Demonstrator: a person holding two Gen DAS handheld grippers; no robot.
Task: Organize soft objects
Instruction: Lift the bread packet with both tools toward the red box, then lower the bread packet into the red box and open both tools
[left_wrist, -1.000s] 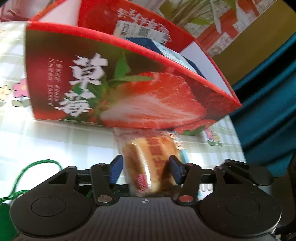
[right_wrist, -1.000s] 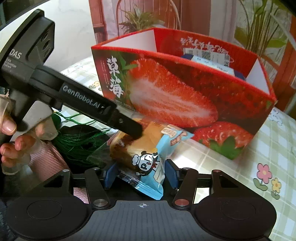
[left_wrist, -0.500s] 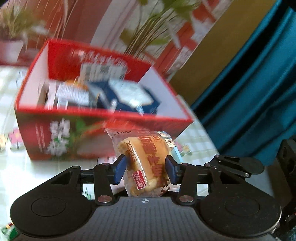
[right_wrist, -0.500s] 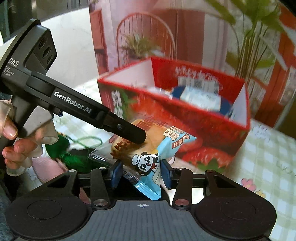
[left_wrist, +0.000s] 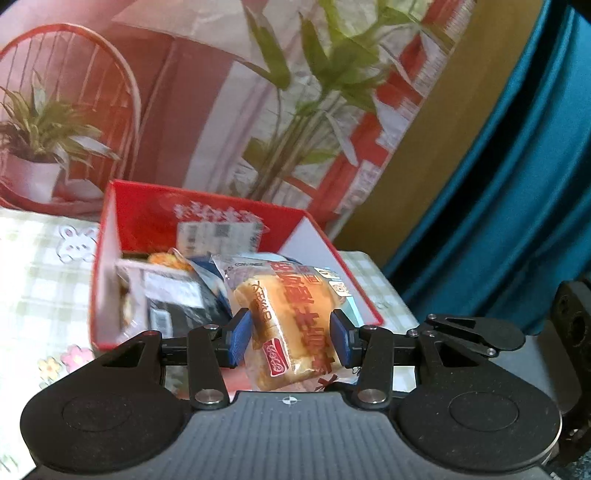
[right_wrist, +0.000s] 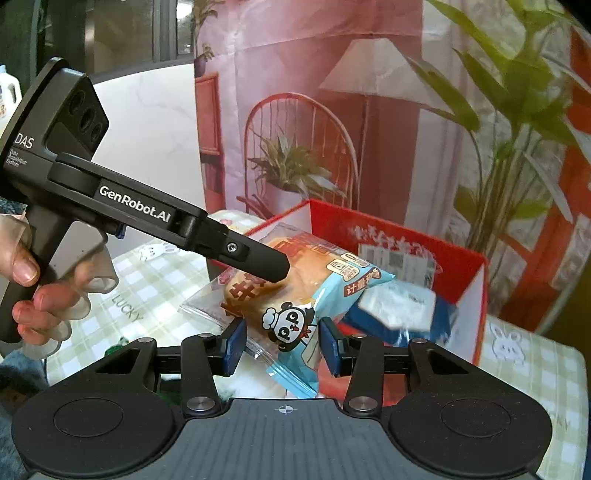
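A wrapped bread roll (left_wrist: 291, 317) in a clear and light-blue packet hangs in the air between both grippers. My left gripper (left_wrist: 291, 338) is shut on its bready middle, blue pads pressing both sides. In the right wrist view the same packet (right_wrist: 314, 273) shows its panda-print blue end, and my right gripper (right_wrist: 282, 345) is shut on that end. One left gripper finger (right_wrist: 258, 258) reaches in from the left and lies over the roll. Just behind and below the packet stands the red strawberry box (left_wrist: 147, 206) (right_wrist: 406, 236), open-topped, with several wrapped packs (left_wrist: 173, 295) inside.
The box stands on a green-checked tablecloth (left_wrist: 37, 266) (right_wrist: 535, 369) with flower and rabbit prints. A printed backdrop of plants and a chair rises behind it. A teal curtain (left_wrist: 498, 184) hangs at the right. A person's hand (right_wrist: 33, 295) grips the left gripper's handle.
Both grippers have risen with the bread packet, from in front of the box's side to above its rim, so its inside now shows. The right jaws have narrowed on the packet.
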